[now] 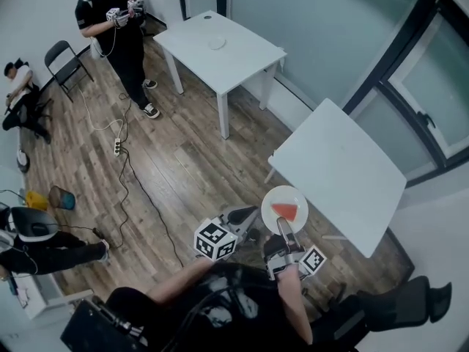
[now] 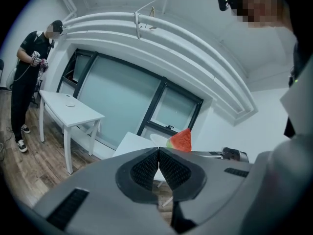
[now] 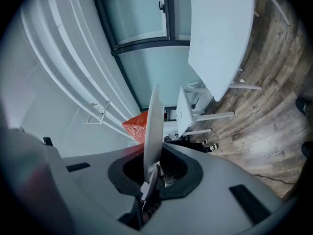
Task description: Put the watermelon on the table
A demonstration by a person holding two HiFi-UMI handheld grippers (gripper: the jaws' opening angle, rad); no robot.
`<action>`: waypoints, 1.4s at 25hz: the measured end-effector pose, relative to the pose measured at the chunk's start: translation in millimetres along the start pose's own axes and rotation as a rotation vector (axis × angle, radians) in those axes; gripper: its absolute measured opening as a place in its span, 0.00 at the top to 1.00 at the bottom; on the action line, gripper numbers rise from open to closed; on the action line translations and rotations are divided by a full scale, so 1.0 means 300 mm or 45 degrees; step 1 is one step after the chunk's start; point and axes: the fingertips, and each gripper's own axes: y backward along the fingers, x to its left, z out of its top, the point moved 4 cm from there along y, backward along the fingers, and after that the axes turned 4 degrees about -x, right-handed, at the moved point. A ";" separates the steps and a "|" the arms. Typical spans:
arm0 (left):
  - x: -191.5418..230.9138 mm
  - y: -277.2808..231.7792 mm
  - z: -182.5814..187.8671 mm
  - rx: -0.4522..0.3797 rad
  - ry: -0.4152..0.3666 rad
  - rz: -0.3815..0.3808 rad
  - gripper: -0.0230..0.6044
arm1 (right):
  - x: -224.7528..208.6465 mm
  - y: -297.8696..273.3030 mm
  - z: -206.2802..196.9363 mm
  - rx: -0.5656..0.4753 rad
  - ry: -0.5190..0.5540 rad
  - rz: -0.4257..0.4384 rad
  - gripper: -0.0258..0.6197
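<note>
resting loose on the plate (image 1: 274, 195), which is pinched by its rim in the right gripper (image 3: 151, 174) near the table (image 1: 344, 171), the watermelon (image 1: 286, 211) could be slid off if the plate is tipped or knocked against the table's edge, while the left gripper (image 2: 159, 155) is seen shut and empty.

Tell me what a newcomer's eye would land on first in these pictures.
A bright red watermelon slice sits on a white plate. The plate is pinched at its rim by the fingers of the right gripper, close by the edge of the near white table. Across the wooden floor, a person in black stands beside a second white table.
</note>
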 end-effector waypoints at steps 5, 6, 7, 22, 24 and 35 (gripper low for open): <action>0.056 -0.176 0.044 0.000 -0.012 0.044 0.95 | -0.037 -0.091 0.189 0.001 -0.032 -0.018 0.90; 0.062 -0.205 0.049 0.002 -0.014 0.046 0.95 | -0.042 -0.106 0.214 0.008 -0.040 -0.023 0.90; 0.067 -0.231 0.050 0.005 -0.012 0.052 0.95 | -0.047 -0.120 0.234 0.019 -0.047 -0.027 0.90; 0.395 -0.470 0.034 0.175 0.102 0.052 0.95 | -0.258 -0.397 0.396 0.022 -0.032 -0.188 0.90; 0.444 -0.503 0.033 0.192 0.115 0.016 0.95 | -0.292 -0.444 0.408 0.001 -0.037 -0.197 0.90; 0.679 -0.665 -0.076 0.289 0.018 -0.041 0.95 | -0.545 -0.607 0.481 -0.041 0.068 -0.295 0.90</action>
